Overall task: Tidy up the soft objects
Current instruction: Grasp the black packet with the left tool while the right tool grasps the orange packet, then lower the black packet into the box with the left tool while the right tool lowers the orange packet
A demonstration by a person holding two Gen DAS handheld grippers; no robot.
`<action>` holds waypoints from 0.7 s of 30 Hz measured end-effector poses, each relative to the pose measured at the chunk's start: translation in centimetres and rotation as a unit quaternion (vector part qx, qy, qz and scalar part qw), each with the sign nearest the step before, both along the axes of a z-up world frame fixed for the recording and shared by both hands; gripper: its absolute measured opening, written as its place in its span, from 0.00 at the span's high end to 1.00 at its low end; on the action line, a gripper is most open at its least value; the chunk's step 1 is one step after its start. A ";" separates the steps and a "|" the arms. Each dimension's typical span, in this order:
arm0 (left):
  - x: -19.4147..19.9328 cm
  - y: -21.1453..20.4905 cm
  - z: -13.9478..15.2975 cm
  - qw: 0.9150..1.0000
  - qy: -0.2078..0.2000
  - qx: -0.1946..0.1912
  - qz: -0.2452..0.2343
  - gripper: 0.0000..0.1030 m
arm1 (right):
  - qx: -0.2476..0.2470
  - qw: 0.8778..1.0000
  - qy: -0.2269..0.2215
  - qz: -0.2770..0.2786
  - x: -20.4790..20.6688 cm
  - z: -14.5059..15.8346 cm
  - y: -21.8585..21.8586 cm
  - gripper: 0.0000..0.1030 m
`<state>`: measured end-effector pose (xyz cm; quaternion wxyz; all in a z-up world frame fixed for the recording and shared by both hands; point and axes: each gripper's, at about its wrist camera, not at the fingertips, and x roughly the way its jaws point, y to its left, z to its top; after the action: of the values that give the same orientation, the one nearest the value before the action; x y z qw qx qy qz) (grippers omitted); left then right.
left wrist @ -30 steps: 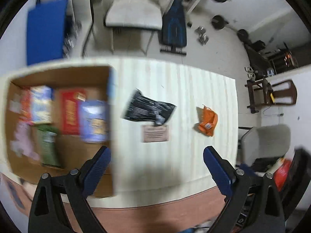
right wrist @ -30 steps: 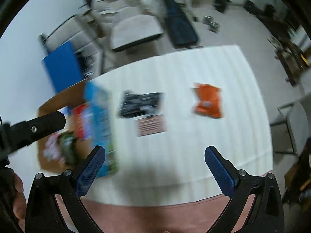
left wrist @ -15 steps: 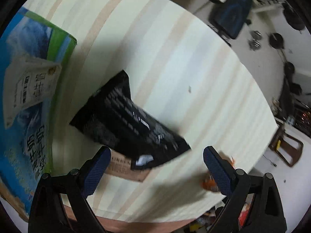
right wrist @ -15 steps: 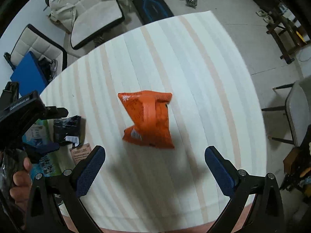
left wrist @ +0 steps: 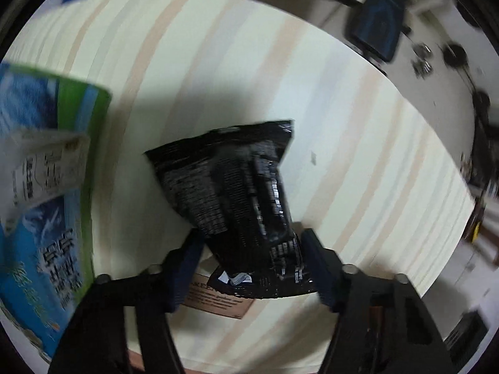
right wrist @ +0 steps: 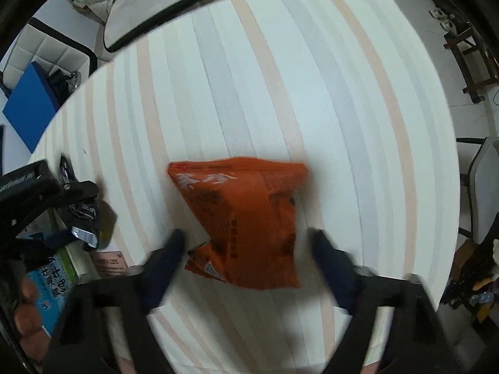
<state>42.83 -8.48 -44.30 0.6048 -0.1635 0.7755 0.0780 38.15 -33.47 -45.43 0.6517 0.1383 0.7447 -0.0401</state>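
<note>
On the striped surface (right wrist: 312, 71), two soft packets lie flat and well apart: a black packet (left wrist: 243, 193) near the box (left wrist: 40, 205), and an orange packet (right wrist: 246, 218) farther from the box. The left claw (left wrist: 249, 268) stands with its fingers apart, one on each side of the black packet's near end, close to it; whether the pads (left wrist: 187, 268) touch the film cannot be told. The right claw (right wrist: 249, 261) is likewise spread, straddling the near end of the orange packet, with a clear gap at each side.

Risks, as judged: both packets are slippery film with loose contents. A closing claw may catch only a corner or seam, so the packet slides out or tips on lifting. A hard squeeze could crush the contents. The left view is blurred, which suggests motion, so the pads could nudge the black packet before they grip.

Obstructions: a brown card (left wrist: 218, 299) lies partly beneath the black packet, on the side away from the box's far end, and could be dragged or lifted with it. The box's printed flap stands just beside the left claw and may be struck on the way in.
</note>
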 end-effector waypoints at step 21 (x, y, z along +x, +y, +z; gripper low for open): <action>-9.3 -7.6 0.1 0.960 -0.071 0.040 -0.267 0.18 | -0.023 0.999 0.011 0.031 -6.4 -0.5 0.5 0.48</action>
<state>33.54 -16.10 -44.18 0.6631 0.0692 0.7423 -0.0672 31.79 -33.01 -45.94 0.6474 0.0997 0.7546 -0.0388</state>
